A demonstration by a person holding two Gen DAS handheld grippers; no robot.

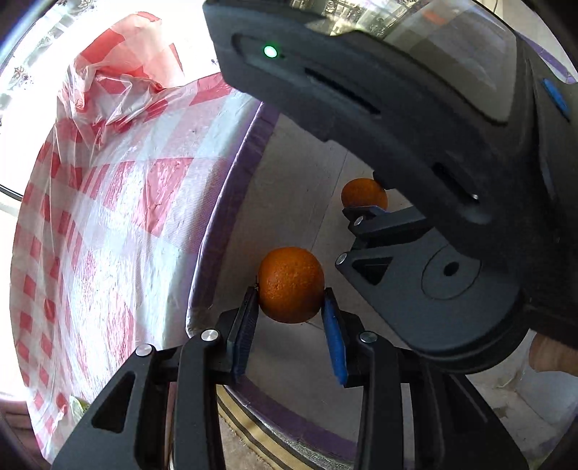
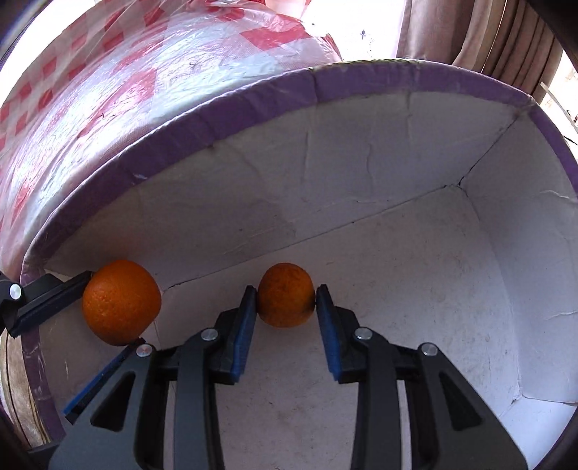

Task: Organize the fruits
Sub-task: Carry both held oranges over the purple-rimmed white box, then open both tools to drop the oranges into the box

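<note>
My left gripper (image 1: 290, 294) is shut on an orange (image 1: 290, 283) and holds it just inside the near corner of a white box with a purple rim (image 1: 249, 152). That orange also shows in the right wrist view (image 2: 121, 302), with the left gripper's fingers (image 2: 50, 302) on it. My right gripper (image 2: 286, 296) is shut on a second, slightly duller orange (image 2: 286, 294) low inside the same box (image 2: 361, 231). This second orange shows in the left wrist view (image 1: 363, 193) behind the right gripper's body.
A red-and-white checked plastic sheet (image 1: 108, 217) covers the table left of the box, with a crumpled plastic bag (image 1: 119, 83) at its far end. The box's walls (image 2: 523, 253) stand on all sides. Curtains (image 2: 487, 32) hang behind.
</note>
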